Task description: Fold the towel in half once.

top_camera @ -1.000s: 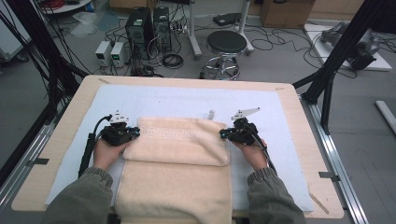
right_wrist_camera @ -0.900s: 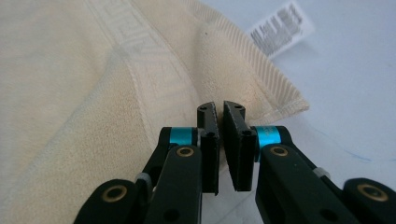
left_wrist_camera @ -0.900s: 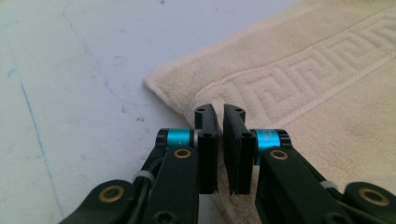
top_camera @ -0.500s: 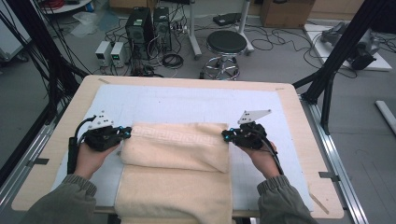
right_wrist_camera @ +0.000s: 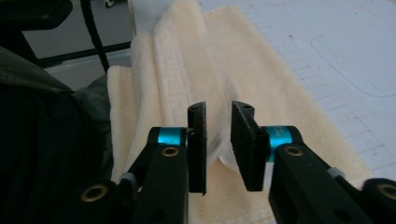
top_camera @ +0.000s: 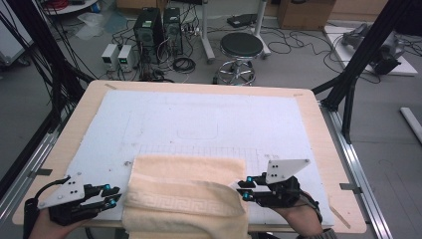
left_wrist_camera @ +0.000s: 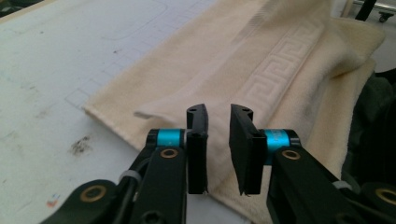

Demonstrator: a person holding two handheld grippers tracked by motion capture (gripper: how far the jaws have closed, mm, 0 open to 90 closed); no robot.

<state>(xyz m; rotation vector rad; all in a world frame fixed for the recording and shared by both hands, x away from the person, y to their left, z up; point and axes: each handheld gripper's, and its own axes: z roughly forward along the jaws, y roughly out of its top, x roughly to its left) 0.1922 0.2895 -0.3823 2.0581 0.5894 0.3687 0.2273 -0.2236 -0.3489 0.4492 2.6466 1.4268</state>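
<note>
On the white surface (top_camera: 199,119), the folded cream towel (top_camera: 184,194) lay at the near edge. My left claw (left_wrist_camera: 218,148) and right claw (right_wrist_camera: 219,148) had just been opening, narrowly parted, gripping nothing.

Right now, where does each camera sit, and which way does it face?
High view: above the person's side, facing forward and down on the table; both hands, left gripper, right gripper.
Left gripper view: rides that gripper, looks along parted jaws at the towel.
Right gripper view: same, from the other end.
Shared: the cream towel.
</note>
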